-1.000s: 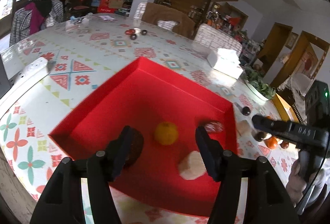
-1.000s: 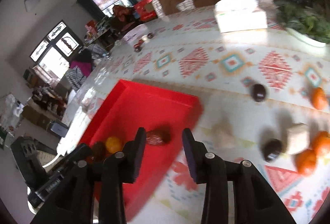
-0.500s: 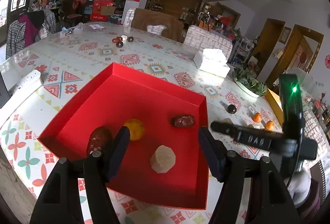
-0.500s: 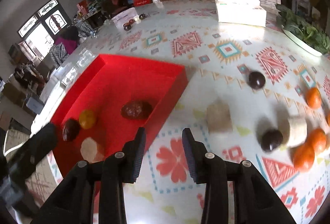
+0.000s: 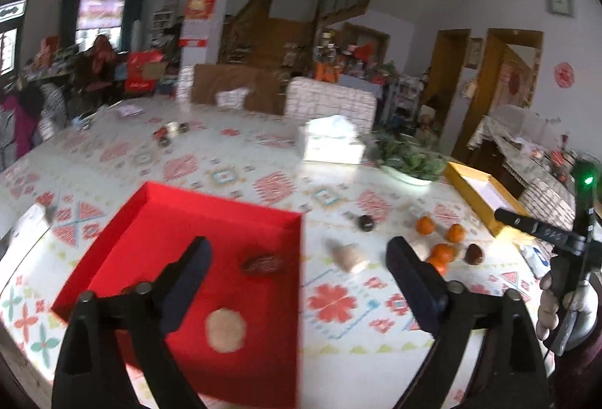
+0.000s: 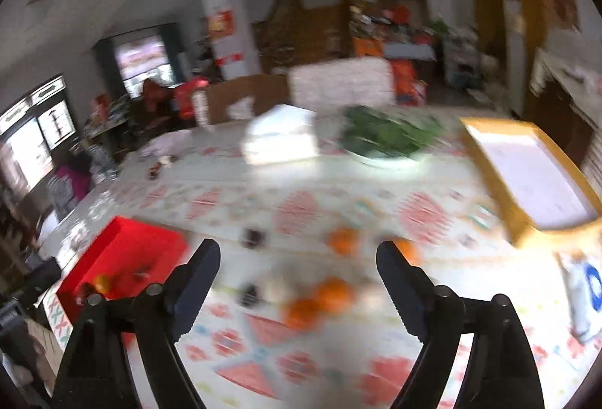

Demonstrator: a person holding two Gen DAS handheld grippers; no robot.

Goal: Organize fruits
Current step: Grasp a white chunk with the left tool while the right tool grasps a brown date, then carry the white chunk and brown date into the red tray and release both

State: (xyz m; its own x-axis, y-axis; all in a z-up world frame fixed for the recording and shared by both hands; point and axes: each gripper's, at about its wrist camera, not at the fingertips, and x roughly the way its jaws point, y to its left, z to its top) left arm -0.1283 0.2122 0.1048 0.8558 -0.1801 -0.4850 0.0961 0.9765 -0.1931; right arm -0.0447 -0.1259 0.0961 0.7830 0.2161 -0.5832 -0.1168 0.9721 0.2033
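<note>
The red tray (image 5: 158, 232) holds a dark red fruit (image 5: 262, 263) and a beige chunk (image 5: 225, 329). My left gripper (image 5: 299, 258) hovers over the tray's right edge, its jaws opening wide with nothing between them. Right of the tray lie a beige chunk (image 5: 350, 257), a dark round fruit (image 5: 365, 222), three oranges (image 5: 425, 224) and a brown fruit (image 5: 473, 253). My right gripper (image 6: 297, 258) is over that loose fruit, its jaws also opening and empty. The right wrist view is blurred, showing oranges (image 6: 333, 290) and the red tray (image 6: 128, 251) at the left.
A tissue box (image 5: 331, 143), a plate of greens (image 5: 408, 160) and a yellow tray (image 5: 481, 194) stand farther back and to the right. A white packet (image 5: 534, 254) lies near the hand (image 5: 560, 311) holding the right gripper. Chairs line the far table edge.
Both grippers have spread from narrow to wide. The left one pulled back and up from the tray and swung right. The right one swung from the tray to the loose fruit.
</note>
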